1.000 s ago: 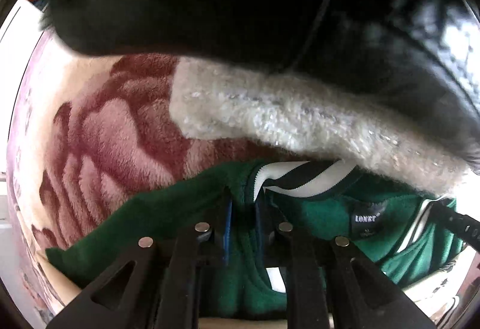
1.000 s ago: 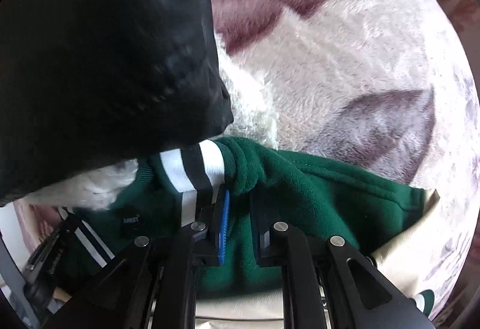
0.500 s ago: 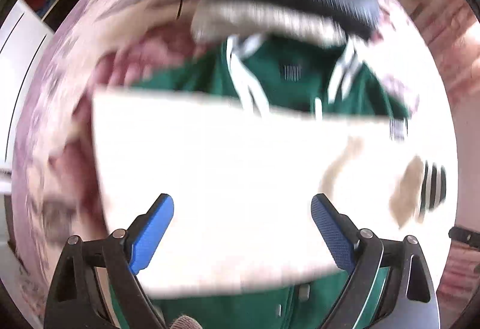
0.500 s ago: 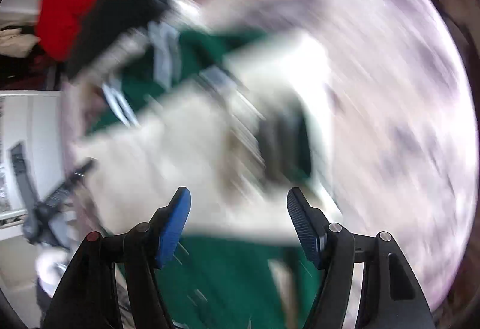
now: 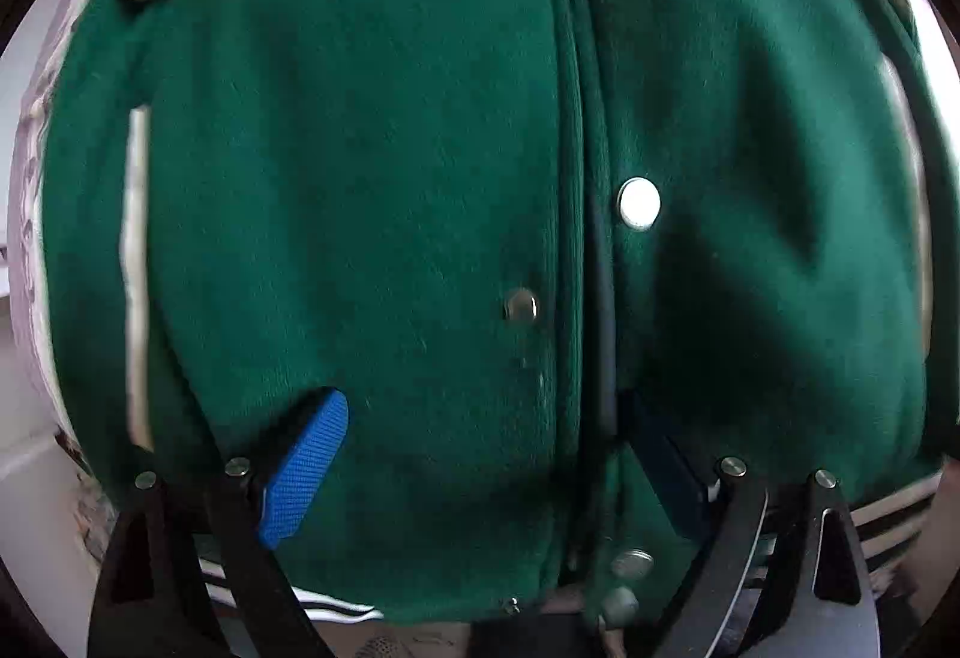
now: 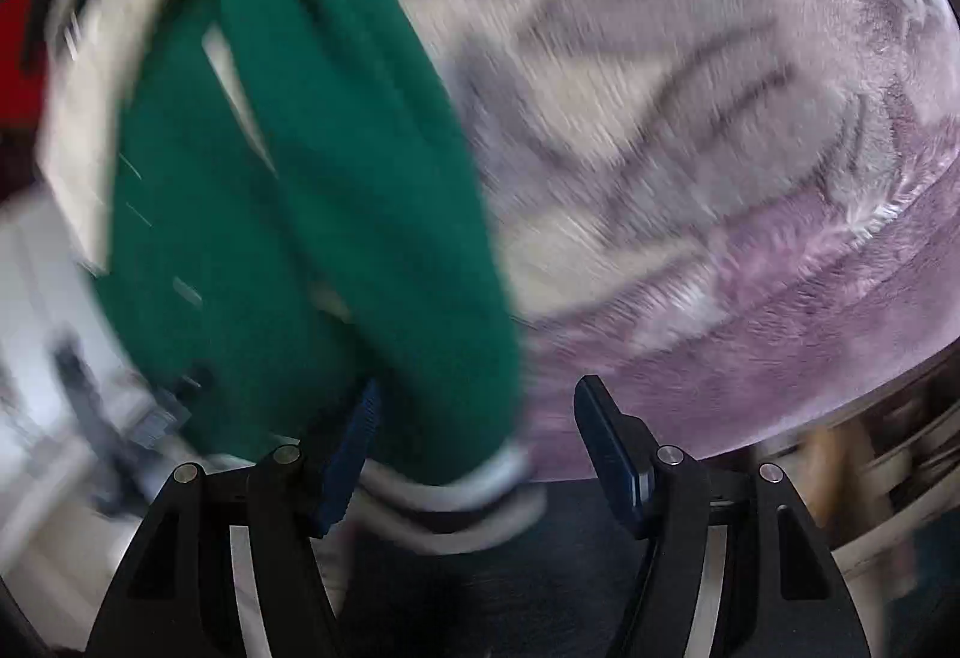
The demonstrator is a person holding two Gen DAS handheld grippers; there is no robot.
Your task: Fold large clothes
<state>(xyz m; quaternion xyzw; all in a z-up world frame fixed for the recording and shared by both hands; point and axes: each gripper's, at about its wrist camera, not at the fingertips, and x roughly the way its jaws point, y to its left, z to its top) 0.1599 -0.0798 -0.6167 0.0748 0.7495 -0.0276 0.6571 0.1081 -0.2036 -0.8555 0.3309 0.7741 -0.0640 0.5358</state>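
1. since the earlier frames both tools have let go of the collar and swept away from the black coat and its white fleece; the left wrist view, which a second ago showed the striped neck and label, is now filled by the front of the green jacket (image 5: 372, 190).
2. the left tool (image 5: 486, 472) points straight down over the jacket's snap placket, its jaws still opening and standing very wide; the blue pad (image 5: 306, 472) on one side rests against the green cloth, while the other pad is in shadow just past the placket.
3. no fold of cloth is pinched between the left pads; the fabric lies flat beneath them.
4. silver snaps (image 5: 639, 203) run down the placket, a cream pocket welt (image 5: 137, 262) shows at the picture's left, and the striped hem (image 5: 888, 520) lies near the bottom edge.
5. in the right wrist view the jacket (image 6: 312, 190) is a blurred green mass at the left, lying on the bed's plush floral blanket (image 6: 690, 130).
6. the right tool (image 6: 474, 448) has its jaws parted; the jacket's striped hem corner (image 6: 474, 484) sits in the gap next to the left blue pad, apparently not squeezed, though the blur makes that hard to judge.
7. a red garment (image 6: 18, 52) shows at the far left edge.
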